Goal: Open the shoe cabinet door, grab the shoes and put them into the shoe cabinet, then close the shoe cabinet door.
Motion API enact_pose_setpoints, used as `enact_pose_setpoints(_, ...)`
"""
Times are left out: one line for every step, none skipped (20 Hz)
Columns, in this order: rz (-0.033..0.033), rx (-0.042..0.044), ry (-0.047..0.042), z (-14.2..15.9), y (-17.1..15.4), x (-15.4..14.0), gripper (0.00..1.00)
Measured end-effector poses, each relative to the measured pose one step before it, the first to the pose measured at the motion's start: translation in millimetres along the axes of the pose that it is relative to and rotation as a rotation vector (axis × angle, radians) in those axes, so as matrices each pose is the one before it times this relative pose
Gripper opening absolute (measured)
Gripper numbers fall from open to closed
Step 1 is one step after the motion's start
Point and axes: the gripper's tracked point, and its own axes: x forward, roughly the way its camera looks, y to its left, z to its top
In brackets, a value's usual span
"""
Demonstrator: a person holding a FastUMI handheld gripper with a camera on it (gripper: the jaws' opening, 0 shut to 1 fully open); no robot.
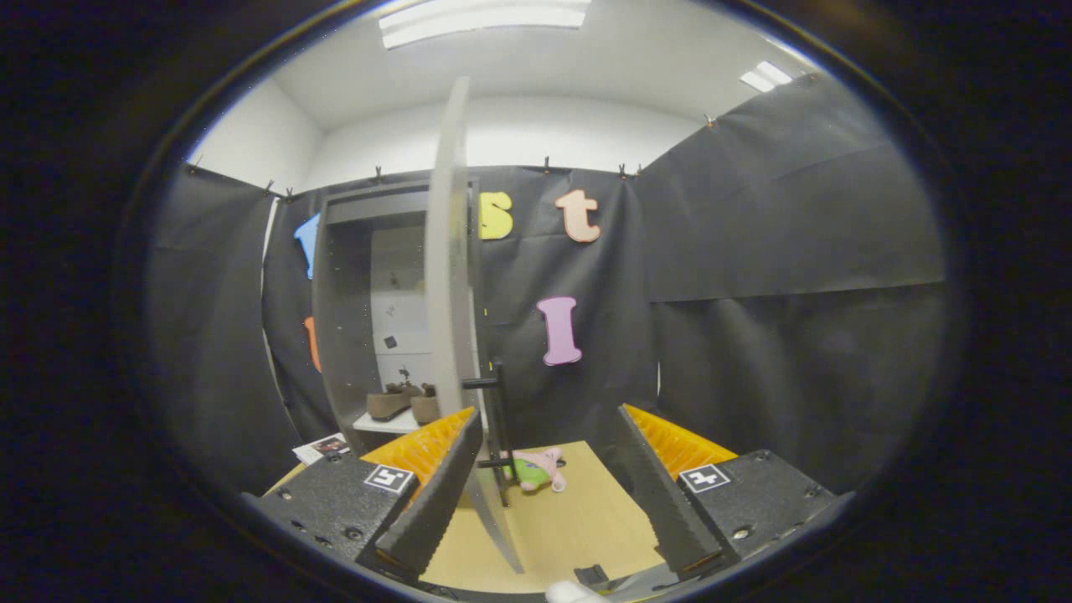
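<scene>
Black cloth walls [779, 218]; ceiling lights [481, 18]

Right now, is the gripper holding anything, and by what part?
Nothing; the gripper is open, with the cabinet door edge and its handle between the fingers.

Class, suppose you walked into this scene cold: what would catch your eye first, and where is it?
The open cabinet door stands edge-on just ahead of the gripper, its dark handle between the spread jaws, which hold nothing. Behind the door, a pair of brown shoes sits on a shelf inside the shoe cabinet. A small pink and green toy lies on the tan surface beyond the handle.
</scene>
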Motion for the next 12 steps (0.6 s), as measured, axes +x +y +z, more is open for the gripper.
enact_pose_setpoints(0.01127, 0.00648, 0.01562, -1.13, -7.09, 11.65, 1.00)
enact_pose_setpoints(0.02533, 0.00379, 0.00538, -1.44, -0.15, 10.55, 1.00)
enact_pose_setpoints(0.02708, -0.00687, 0.01078, -1.11, -2.83, 11.12, 1.00)
enact_pose_setpoints(0.02997, -0.01179, 0.01465, -4.18, 0.09, 9.21, 1.00)
enact_pose_setpoints(0.03439, -0.00892, 0.00975, -3.22, 3.29, 9.37, 1.00)
enact_pose_setpoints(0.03660, -0.00342, 0.01256, -1.15, 4.97, 9.77, 1.00)
enact_pose_setpoints(0.03250, -0.00547, 0.00727, -1.05, 2.80, 5.45, 1.00)
enact_pose_setpoints(0.02736, -0.00768, -0.00477, 1.84, 0.48, 3.24, 1.00)
enact_pose_setpoints(0.02825, -0.01651, 0.00527, 1.64, 1.52, 3.69, 0.99)
enact_pose_setpoints(0.02238, -0.01290, 0.00651, -0.27, 1.29, 0.52, 0.99)
enact_pose_setpoints(0.01924, -0.00746, -0.00022, 2.82, 2.93, 2.08, 0.99)
enact_pose_setpoints(0.01770, -0.00734, 0.00707, 2.07, 2.42, 2.02, 0.99)
